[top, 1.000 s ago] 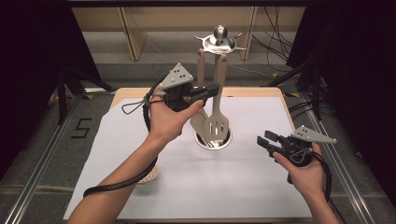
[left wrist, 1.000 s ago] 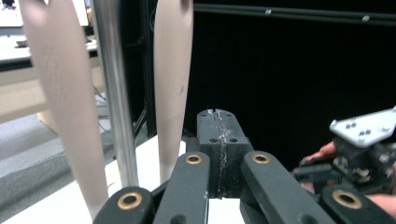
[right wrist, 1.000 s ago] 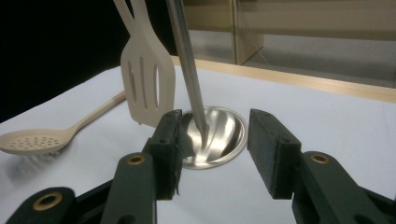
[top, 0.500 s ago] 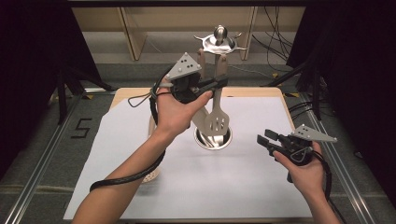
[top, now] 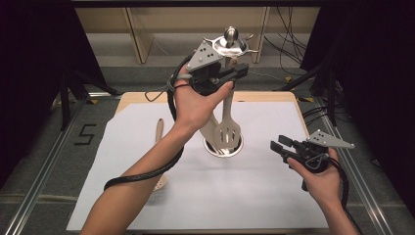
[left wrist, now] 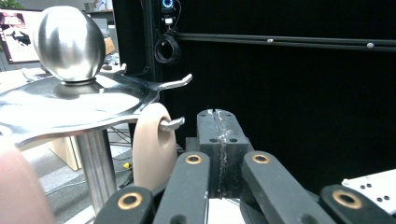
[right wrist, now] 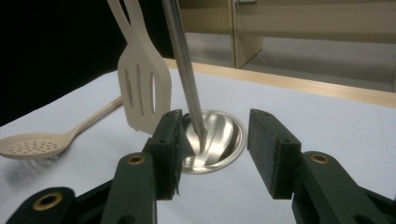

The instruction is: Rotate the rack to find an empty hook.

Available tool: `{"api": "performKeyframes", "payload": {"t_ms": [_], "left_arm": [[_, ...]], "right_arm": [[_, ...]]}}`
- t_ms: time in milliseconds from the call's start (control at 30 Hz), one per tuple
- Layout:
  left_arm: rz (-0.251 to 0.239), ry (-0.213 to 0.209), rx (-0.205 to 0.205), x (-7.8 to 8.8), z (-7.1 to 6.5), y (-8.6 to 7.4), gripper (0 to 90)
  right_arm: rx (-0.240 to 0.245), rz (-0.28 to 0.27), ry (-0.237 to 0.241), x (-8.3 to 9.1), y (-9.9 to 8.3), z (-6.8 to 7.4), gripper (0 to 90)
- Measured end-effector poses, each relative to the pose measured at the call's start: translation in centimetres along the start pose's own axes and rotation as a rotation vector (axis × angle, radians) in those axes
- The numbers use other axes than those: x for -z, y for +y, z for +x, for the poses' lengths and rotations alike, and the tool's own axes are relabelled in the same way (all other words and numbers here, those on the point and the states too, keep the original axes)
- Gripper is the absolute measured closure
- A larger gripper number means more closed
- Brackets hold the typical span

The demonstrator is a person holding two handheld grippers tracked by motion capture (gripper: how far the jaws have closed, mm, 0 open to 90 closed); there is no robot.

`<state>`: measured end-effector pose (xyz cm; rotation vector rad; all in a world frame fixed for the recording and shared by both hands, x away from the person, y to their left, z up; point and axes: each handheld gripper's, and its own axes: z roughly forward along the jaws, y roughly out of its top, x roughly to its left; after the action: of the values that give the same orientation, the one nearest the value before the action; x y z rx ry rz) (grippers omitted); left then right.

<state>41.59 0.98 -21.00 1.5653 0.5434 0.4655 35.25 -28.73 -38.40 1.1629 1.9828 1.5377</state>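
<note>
Polished steel makes up the utensil stand [top: 226, 98]: a round dished base on the white-covered desk [top: 254, 196], a thin upright pole, and a hooked crown topped by a ball knob. In the high view the left claw [top: 235, 73] is raised to that crown, gripped from below by the person's left hand [top: 198, 105], its jaws pressed together beside the top of a cream slotted spatula [top: 228, 128] that hangs down toward the base. The height suits work at the hooks, probably hanging or lifting off a utensil. A cream perforated spoon [top: 159, 156] lies flat on the desk to the left, partly under the forearm, well apart from the stand. The right claw [top: 283, 148] rests low at the desk's right side, near the base and holding nothing, seemingly waiting its turn.

In the left gripper view the left claw [left wrist: 218, 140] shows its jaws shut flat against each other with nothing between them. Just beside them, a rounded cream handle end [left wrist: 152, 147] sits on one curved steel hook [left wrist: 170, 123] under the crown, so the hook bears its weight.

In the right gripper view the right claw [right wrist: 215, 149] stands spread, framing the steel base [right wrist: 219, 140] and pole. The spatula blade [right wrist: 142, 93] hangs clear of the desk, and the spoon [right wrist: 37, 145] lies beyond.
</note>
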Motion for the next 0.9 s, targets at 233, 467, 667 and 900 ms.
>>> {"api": "performKeyframes", "payload": {"t_ms": [233,467,667,900], "left_arm": [[-0.01,0.018,0.003,-0.38,0.09,-0.17,89.6],[-0.025,0.026,-0.019,-0.2,-0.15,0.13,89.6],[-0.036,0.032,-0.011,0.0,-0.11,0.19,89.6],[-0.048,0.049,-0.012,0.41,-0.13,0.03,89.7]], "right_arm": [[0.022,-0.019,-0.008,-0.31,-0.2,0.1,56.5],[0.033,-0.024,-0.009,-0.35,-0.21,0.01,56.5],[0.003,0.014,0.018,-0.21,-0.22,0.24,56.4],[0.011,-0.007,0.0,-0.43,-0.33,0.24,56.5]]}}
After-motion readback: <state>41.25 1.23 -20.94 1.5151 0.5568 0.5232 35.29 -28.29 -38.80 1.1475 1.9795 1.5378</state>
